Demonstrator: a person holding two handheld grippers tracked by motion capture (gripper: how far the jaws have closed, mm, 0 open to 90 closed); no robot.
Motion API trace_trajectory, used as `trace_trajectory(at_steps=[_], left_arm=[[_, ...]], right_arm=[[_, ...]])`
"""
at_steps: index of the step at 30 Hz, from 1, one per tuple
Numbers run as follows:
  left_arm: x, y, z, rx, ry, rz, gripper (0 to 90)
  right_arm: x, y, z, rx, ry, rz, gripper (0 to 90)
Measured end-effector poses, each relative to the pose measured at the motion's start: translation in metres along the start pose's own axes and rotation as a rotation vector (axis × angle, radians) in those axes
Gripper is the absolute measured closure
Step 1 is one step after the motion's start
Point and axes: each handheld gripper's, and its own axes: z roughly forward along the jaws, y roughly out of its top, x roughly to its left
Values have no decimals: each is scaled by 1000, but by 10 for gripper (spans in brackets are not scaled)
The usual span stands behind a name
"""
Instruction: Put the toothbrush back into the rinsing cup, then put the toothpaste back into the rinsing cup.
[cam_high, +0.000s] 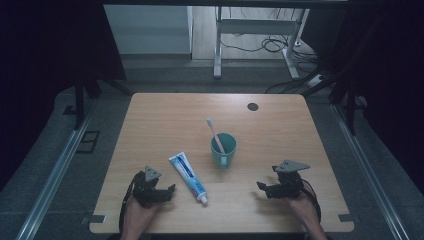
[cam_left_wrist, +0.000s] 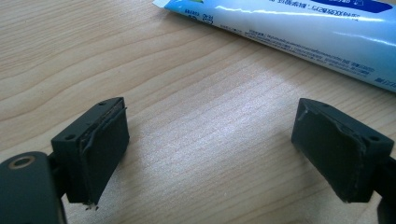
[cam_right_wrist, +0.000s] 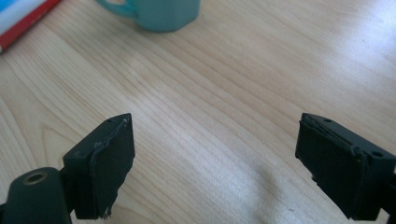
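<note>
Toothpaste tube (cam_high: 188, 178) lies flat on the wooden table (cam_high: 160, 120), slanting from upper left to lower right in the high view, with its cap end toward my side. It sits between my two grippers, just right of my left gripper (cam_high: 159, 192) and well apart from my right gripper (cam_high: 267, 189). A teal mug (cam_high: 223, 149) stands just beyond the tube, a pink toothbrush (cam_high: 215, 135) leaning in it, head up. Both my hands rest low at the near edge.

Left gripper view: my jaws stand wide apart, nothing between them but bare wood. The tube (cam_left_wrist: 299, 32) lies across the top, ahead of the jaws and not touching either.

Right gripper view: my jaws likewise spread wide over bare table, gripping nothing. The mug base (cam_right_wrist: 156, 13) shows at the top edge, and a strip of the tube (cam_right_wrist: 23, 21) sits at the upper left corner, both clear of the jaws
</note>
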Motion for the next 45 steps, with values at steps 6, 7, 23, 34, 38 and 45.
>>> trace_trajectory(at_steps=[6,7,23,34,38,45], left_arm=[[0,0,0,1,-4,0,106],[0,0,0,1,-3,0,105],[0,5,-3,11,-28,-11,133],[-6,10,-10,-24,-29,45,206],[-8,13,-13,-41,-49,56,293],[-8,18,-16,-47,-98,50,477]], right_arm=[[0,-8,3,5,2,3,120],[-1,-9,4,8,2,6,120],[-5,-20,9,24,-7,9,127],[-5,-21,10,49,-12,2,135],[-5,-21,10,50,-14,5,136],[-5,-21,10,48,-14,8,139]])
